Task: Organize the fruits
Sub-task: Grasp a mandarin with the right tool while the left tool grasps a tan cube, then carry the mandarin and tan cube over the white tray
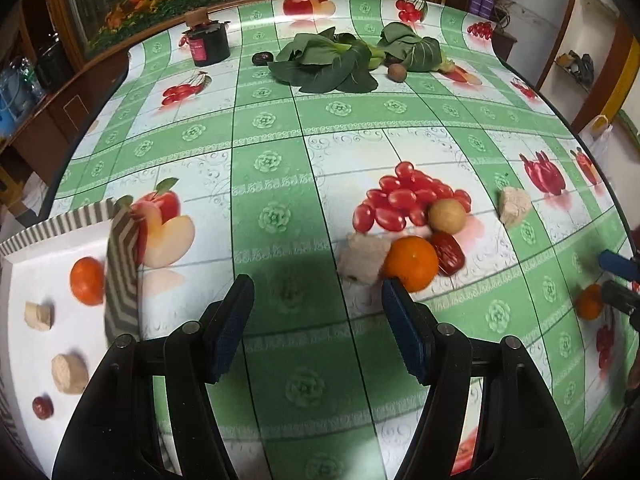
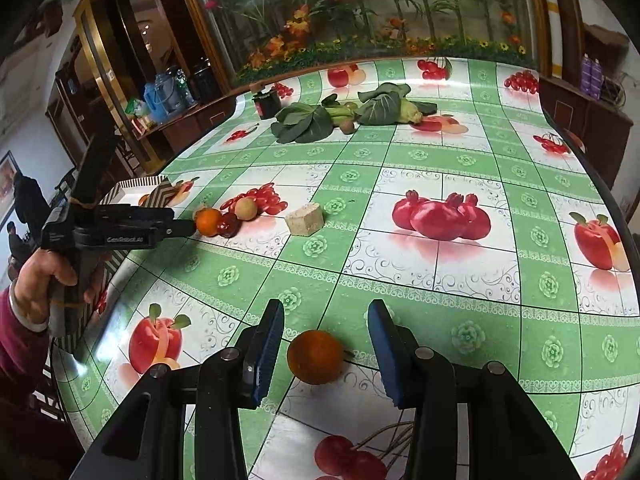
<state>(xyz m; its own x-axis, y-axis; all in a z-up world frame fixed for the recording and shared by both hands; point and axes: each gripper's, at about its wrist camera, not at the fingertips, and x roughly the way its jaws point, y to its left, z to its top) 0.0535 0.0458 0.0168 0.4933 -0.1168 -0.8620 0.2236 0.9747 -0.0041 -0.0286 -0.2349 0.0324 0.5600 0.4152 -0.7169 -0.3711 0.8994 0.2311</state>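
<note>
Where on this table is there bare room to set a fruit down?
The widest free patch is mid-table, between the leafy greens at the far end and the cluster around the orange tangerine. That cluster is crowded, touching a red date and pale cake chunk. The white striped-rim tray has gaps.

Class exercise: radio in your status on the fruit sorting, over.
Left gripper open, empty, short of the orange. Right gripper open, jaws either side of a second orange. Beige chunk touching the left's orange.
</note>
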